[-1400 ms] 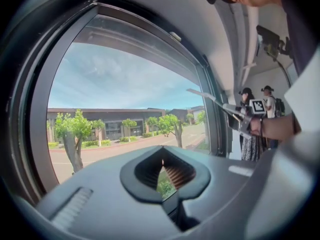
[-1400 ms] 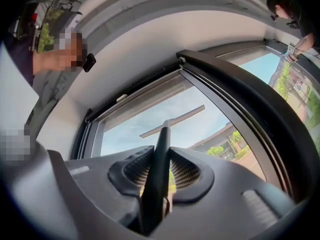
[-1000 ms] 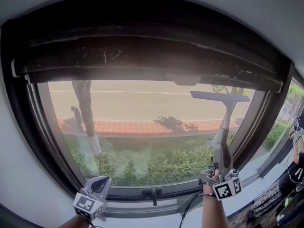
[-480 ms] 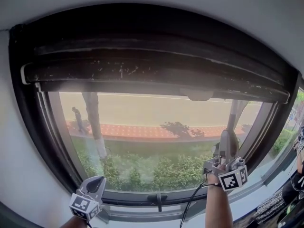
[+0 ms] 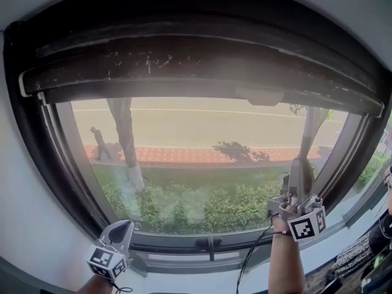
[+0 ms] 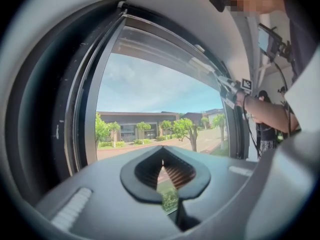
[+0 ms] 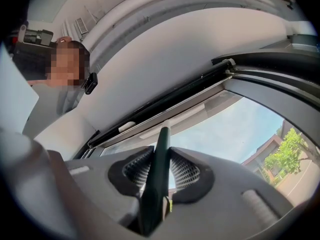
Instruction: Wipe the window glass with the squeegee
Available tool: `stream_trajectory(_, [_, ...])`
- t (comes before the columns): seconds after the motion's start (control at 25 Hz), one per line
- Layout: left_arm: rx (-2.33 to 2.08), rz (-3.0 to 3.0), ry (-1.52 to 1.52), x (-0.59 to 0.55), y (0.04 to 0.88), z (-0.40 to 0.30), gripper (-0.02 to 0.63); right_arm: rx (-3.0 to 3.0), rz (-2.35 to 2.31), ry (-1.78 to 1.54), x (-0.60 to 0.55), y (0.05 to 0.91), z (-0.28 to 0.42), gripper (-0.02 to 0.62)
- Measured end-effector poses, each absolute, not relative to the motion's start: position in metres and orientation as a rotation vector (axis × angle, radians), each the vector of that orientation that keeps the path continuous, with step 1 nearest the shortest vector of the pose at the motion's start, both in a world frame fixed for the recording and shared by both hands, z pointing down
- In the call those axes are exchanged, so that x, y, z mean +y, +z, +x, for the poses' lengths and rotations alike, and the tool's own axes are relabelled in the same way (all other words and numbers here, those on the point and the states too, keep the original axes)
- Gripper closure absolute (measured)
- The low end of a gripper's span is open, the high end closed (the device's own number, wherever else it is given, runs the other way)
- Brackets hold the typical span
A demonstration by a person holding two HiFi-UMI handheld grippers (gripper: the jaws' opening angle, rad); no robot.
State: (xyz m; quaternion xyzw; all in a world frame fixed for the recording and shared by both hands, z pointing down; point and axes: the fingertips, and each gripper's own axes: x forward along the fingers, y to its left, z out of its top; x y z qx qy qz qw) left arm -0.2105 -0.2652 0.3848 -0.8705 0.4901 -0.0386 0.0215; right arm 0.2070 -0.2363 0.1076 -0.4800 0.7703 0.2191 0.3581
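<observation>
1. The dark-green-handled squeegee (image 5: 310,133) stands near upright along the right edge of the clear window glass (image 5: 202,139). Its head reaches the top right corner of the glass and is hard to pick out there.
2. The right gripper (image 5: 300,173), low at the right of the glass, pinches the handle between its ribbed pads.
3. Assessment: the stroke needs the blade flat on the glass, even pressure and one straight pull downward. The slim handle could twist in the pads.
4. The black window frame (image 5: 184,72) borders the glass closely, so the blade end should stay clear of it.
5. The left gripper (image 5: 121,228) sits below the lower left corner of the glass, jaws pressed together on nothing.
</observation>
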Motion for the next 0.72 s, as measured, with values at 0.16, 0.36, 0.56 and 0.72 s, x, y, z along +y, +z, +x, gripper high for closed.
stream_trajectory(0.16, [1.499, -2.706, -0.145, -0.258, 0.389, -0.204, 0.598, 1.996, -1.257, 0.531, -0.233, 0.126, 0.208, 0.492])
stream_trajectory(0.36, [1.485, -2.709, -0.168, -0.244, 0.395, -0.203, 0.598, 2.000, -1.276, 0.485, -0.228, 0.148, 0.209, 0.492])
stream_trajectory(0.56, [1.498, -2.735, -0.199, -0.229, 0.411, -0.204, 0.598, 2.005, -1.294, 0.433, -0.224, 0.171, 0.208, 0.491])
stream_trajectory(0.72, [1.488, -2.739, -0.213, -0.218, 0.414, -0.201, 0.598, 2.011, -1.311, 0.400, -0.219, 0.185, 0.209, 0.491])
